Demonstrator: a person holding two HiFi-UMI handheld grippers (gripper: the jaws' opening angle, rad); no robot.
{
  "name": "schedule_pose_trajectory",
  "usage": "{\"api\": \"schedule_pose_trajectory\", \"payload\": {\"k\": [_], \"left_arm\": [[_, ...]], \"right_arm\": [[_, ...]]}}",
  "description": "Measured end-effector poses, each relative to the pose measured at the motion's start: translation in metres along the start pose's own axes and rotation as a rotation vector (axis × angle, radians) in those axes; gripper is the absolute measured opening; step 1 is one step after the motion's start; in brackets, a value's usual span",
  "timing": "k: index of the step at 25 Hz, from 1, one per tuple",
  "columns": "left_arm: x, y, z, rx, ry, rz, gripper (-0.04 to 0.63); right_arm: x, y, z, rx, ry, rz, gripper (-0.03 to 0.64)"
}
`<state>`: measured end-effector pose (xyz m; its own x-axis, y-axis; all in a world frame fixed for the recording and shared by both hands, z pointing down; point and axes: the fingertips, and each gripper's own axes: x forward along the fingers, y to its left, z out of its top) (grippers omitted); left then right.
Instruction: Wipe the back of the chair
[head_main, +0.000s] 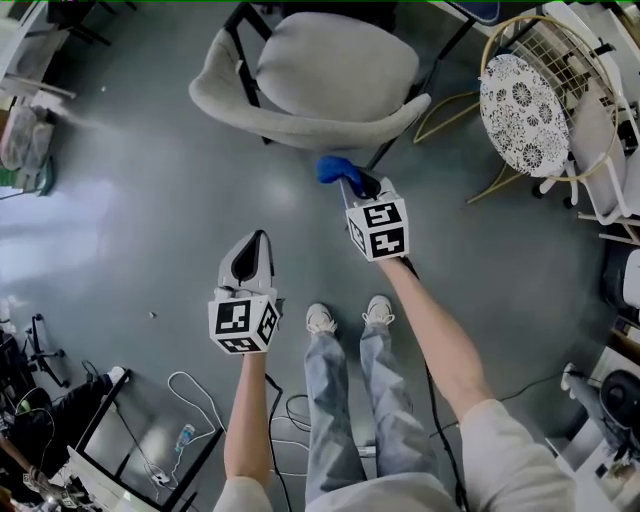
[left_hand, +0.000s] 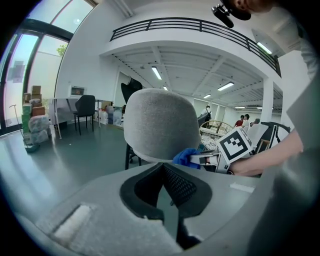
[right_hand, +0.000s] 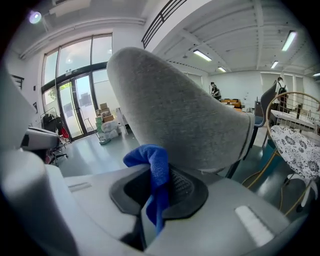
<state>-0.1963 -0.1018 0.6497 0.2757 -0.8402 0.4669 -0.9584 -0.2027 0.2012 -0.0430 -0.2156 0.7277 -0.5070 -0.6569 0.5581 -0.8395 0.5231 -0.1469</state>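
A grey upholstered chair (head_main: 310, 85) stands in front of me, its curved back (right_hand: 185, 110) toward me. My right gripper (head_main: 352, 186) is shut on a blue cloth (head_main: 335, 169), which bunches out between the jaws (right_hand: 151, 170) just short of the chair back's lower edge; contact is not clear. The cloth also shows in the left gripper view (left_hand: 186, 156) beside the chair back (left_hand: 160, 127). My left gripper (head_main: 252, 255) hangs lower and to the left, away from the chair, jaws shut with nothing between them (left_hand: 165, 185).
A wire-frame chair with a patterned round cushion (head_main: 523, 100) stands at the right. Cables (head_main: 190, 390) and a black stand lie on the grey floor near my feet (head_main: 345, 315). Office clutter lines the left edge (head_main: 25, 140).
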Motion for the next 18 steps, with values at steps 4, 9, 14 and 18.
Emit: {"api": "schedule_pose_trajectory", "payload": {"k": [4, 9, 14, 18], "left_arm": [[-0.008, 0.018, -0.003, -0.009, 0.003, 0.020, 0.005], [-0.012, 0.035, -0.007, -0.016, 0.009, 0.034, 0.005], [-0.008, 0.038, -0.005, -0.018, 0.013, 0.030, 0.005], [0.002, 0.034, -0.004, -0.011, 0.019, 0.020, 0.005]], "right_arm": [[0.017, 0.012, 0.005, -0.009, 0.002, 0.008, 0.046], [0.032, 0.014, 0.007, -0.021, 0.015, 0.006, 0.046], [0.037, 0.006, 0.007, -0.022, 0.023, -0.001, 0.046], [0.038, 0.000, 0.008, -0.044, 0.020, 0.012, 0.048]]}}
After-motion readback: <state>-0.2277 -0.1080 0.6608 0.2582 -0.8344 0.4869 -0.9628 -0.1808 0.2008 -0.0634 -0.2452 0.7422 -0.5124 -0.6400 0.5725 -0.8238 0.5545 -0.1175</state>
